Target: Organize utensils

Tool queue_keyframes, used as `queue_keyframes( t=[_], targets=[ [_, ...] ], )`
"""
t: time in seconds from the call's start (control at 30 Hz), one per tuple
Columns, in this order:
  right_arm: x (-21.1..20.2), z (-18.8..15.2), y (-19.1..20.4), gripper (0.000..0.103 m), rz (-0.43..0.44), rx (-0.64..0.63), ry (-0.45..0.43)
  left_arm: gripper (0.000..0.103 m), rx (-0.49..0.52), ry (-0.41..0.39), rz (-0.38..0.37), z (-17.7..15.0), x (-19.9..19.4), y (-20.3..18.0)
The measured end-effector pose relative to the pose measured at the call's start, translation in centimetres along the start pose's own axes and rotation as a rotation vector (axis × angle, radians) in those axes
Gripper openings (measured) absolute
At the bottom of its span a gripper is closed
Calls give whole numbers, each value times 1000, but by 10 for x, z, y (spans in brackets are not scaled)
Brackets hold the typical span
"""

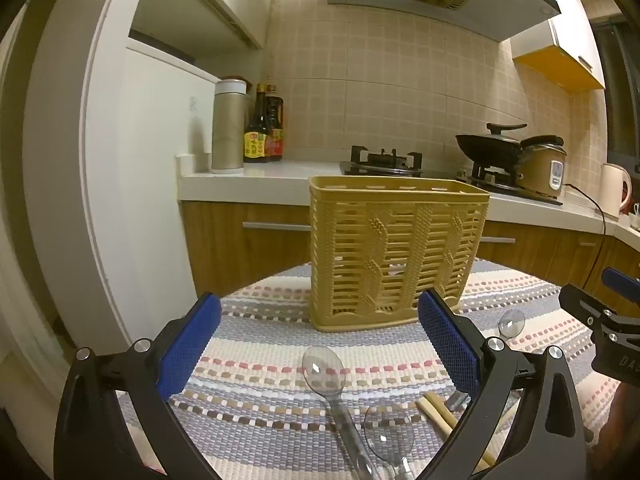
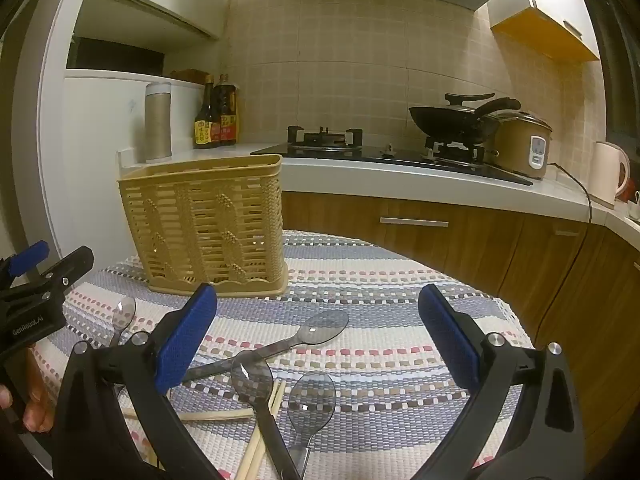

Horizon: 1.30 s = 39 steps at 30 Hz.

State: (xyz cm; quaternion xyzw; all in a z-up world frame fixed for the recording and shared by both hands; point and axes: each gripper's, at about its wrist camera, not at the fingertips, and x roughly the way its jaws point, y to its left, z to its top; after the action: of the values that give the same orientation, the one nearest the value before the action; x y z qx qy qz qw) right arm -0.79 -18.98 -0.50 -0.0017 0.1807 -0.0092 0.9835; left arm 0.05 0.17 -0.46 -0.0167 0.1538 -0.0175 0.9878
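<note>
A tan plastic lattice utensil basket (image 1: 396, 252) stands upright on the striped cloth; it also shows in the right wrist view (image 2: 208, 224). Clear plastic spoons lie in front of it: one (image 1: 326, 372) between my left fingers' line, another (image 1: 390, 444) nearer, a third (image 1: 511, 323) to the right. In the right wrist view several spoons (image 2: 316, 330) (image 2: 254, 380) (image 2: 312, 404) (image 2: 124, 314) and wooden chopsticks (image 2: 260, 436) lie crossed. My left gripper (image 1: 320, 344) is open and empty above them. My right gripper (image 2: 318, 340) is open and empty.
The striped woven cloth (image 2: 400, 320) covers the table. Behind is a kitchen counter (image 2: 400, 176) with a gas hob, a wok (image 2: 456, 120), a rice cooker (image 2: 524, 146), a kettle (image 2: 610, 172), sauce bottles (image 2: 216, 116) and a canister (image 2: 158, 122). A white fridge stands left.
</note>
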Motion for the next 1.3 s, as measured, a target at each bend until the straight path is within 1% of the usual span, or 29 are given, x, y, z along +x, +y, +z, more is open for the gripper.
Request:
queue_keyframes(
  t=[1.3],
  targets=[
    [0, 0, 4, 96, -2, -14, -1, 96, -9, 33, -21, 0, 4, 1]
  ],
)
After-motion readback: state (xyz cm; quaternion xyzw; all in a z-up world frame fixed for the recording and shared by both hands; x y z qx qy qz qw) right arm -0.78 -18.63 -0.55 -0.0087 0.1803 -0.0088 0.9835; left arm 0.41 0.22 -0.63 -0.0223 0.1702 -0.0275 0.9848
